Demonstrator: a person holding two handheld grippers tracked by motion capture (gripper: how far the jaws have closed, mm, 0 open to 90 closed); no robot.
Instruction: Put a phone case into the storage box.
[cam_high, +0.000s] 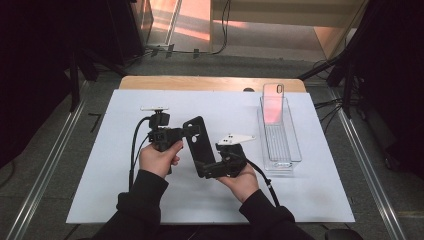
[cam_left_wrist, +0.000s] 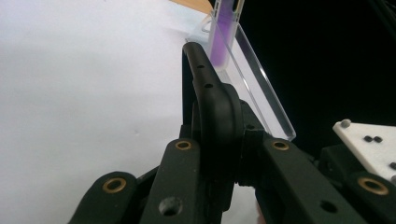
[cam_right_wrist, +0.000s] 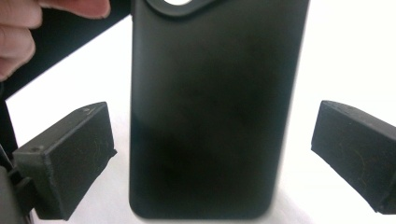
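Note:
A black phone case (cam_high: 199, 145) is held up over the white sheet between the two hands. My left gripper (cam_high: 184, 132) is shut on its upper left edge; in the left gripper view the case's rim (cam_left_wrist: 212, 98) sits pinched between the jaws (cam_left_wrist: 219, 154). My right gripper (cam_high: 212, 169) is at the case's lower end. In the right gripper view the case's back (cam_right_wrist: 215, 107) stands between the wide-apart pads (cam_right_wrist: 70, 154), with a gap on each side. The right gripper (cam_right_wrist: 212, 156) is open.
A clear plastic tray (cam_high: 295, 145) lies to the right on the white sheet (cam_high: 125, 200). A see-through phone case (cam_high: 273, 102) stands upright at its far end. The wooden table edge (cam_high: 210, 82) runs behind, and metal rails and cables line the floor on both sides.

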